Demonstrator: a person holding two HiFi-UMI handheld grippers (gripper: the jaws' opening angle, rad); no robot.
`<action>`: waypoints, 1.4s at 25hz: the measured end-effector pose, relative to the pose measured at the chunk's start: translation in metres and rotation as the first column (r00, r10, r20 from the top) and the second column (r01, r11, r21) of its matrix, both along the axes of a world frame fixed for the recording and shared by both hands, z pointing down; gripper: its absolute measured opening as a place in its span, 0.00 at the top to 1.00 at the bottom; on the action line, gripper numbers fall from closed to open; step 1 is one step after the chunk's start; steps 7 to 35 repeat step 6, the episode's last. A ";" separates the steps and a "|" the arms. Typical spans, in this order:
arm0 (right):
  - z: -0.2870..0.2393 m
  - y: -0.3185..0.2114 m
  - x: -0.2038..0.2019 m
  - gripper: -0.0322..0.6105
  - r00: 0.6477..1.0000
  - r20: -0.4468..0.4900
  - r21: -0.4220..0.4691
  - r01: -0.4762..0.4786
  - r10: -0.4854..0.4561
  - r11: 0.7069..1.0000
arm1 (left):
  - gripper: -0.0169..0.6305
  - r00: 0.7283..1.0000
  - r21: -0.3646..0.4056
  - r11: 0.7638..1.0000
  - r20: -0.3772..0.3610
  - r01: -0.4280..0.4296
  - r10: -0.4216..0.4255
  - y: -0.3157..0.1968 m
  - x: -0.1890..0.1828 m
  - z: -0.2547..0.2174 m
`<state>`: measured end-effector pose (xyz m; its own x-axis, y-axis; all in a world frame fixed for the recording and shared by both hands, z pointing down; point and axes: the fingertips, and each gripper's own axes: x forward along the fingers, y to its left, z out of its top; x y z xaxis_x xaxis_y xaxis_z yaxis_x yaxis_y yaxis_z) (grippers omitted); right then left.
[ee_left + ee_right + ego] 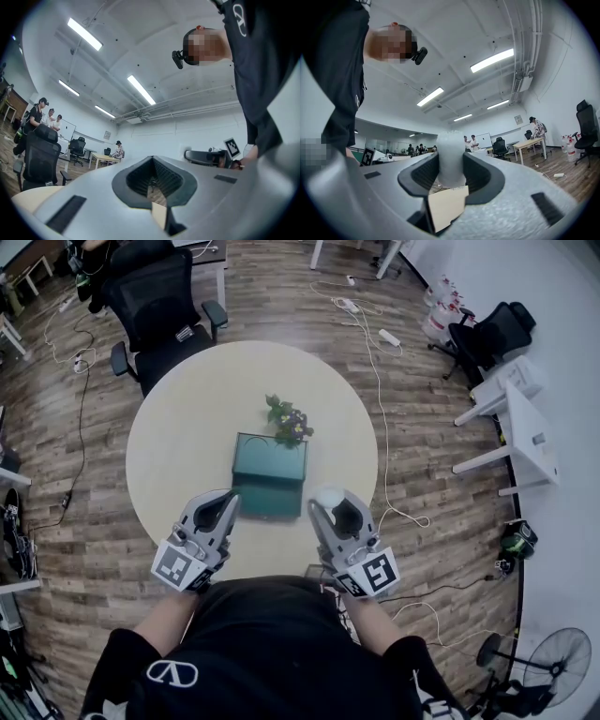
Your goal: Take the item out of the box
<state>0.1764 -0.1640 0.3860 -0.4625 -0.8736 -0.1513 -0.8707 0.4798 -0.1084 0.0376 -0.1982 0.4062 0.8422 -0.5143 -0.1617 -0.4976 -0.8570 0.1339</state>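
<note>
Though near the green box (270, 465), right tool (329, 502) clamped on white item (451, 157), left tool (229, 499) closed, empty.

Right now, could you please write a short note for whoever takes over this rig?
Left gripper: shut, empty, at the near side of the table.
Right gripper: shut on the white item, just outside the near right corner of the green box.
Box: looks open, mid-table, with a plant sprig at its far side.
Done: the item is out of the box.
Left: probably just setting the item down on the table.
</note>
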 end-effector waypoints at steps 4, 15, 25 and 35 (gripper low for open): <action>-0.005 0.000 0.001 0.69 1.000 0.020 0.005 -0.001 0.001 1.000 | 0.97 1.000 0.000 1.000 0.001 0.005 -0.005 0.000 0.000 -0.001; -0.007 0.001 0.001 0.69 1.000 0.021 0.012 -0.002 0.002 1.000 | 0.97 1.000 0.000 1.000 0.002 0.009 -0.009 0.001 -0.001 -0.001; -0.007 0.001 0.001 0.69 1.000 0.021 0.012 -0.002 0.002 1.000 | 0.97 1.000 0.000 1.000 0.002 0.009 -0.009 0.001 -0.001 -0.001; -0.007 0.001 0.001 0.69 1.000 0.021 0.012 -0.002 0.002 1.000 | 0.97 1.000 0.000 1.000 0.002 0.009 -0.009 0.001 -0.001 -0.001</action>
